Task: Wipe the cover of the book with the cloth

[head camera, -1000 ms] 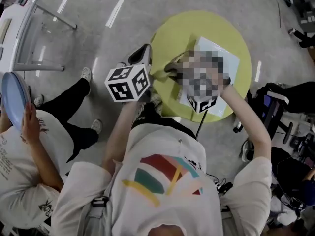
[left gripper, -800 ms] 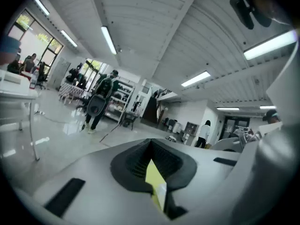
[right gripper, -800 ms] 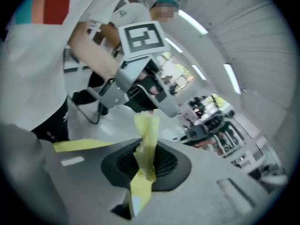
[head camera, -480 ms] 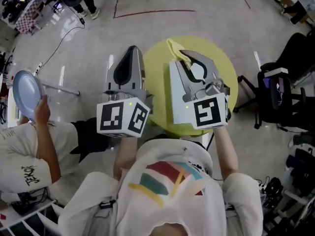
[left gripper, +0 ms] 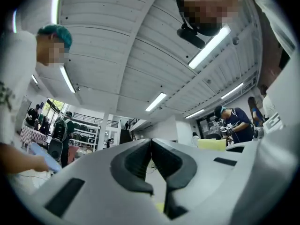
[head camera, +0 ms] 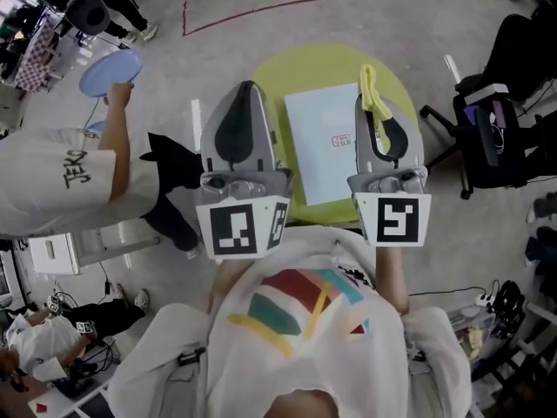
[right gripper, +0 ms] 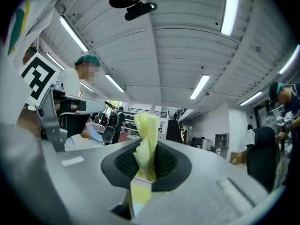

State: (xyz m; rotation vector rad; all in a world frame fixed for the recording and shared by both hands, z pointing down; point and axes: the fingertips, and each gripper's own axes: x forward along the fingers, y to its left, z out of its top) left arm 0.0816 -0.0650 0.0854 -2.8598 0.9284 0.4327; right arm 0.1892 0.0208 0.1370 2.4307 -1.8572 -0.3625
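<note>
A pale blue book (head camera: 325, 142) lies flat on the round yellow table (head camera: 300, 72). My right gripper (head camera: 372, 103) is held up over the book's right edge, shut on a twisted yellow cloth (head camera: 369, 84) that sticks out past its tips. In the right gripper view the cloth (right gripper: 146, 139) is pinched between the dark pads of the gripper (right gripper: 147, 150), which points at the ceiling. My left gripper (head camera: 250, 85) hovers left of the book, shut and empty; its jaws (left gripper: 151, 143) meet with nothing between them.
A person in a white shirt stands at the left and holds up a blue plate (head camera: 111, 72). A black chair (head camera: 500, 116) stands right of the table. A red line (head camera: 252, 11) is marked on the grey floor beyond the table.
Both grippers have lifted off the table and now stand side by side, one on each side of the book. The book's cover is now fully uncovered. The person with the plate has raised it.
</note>
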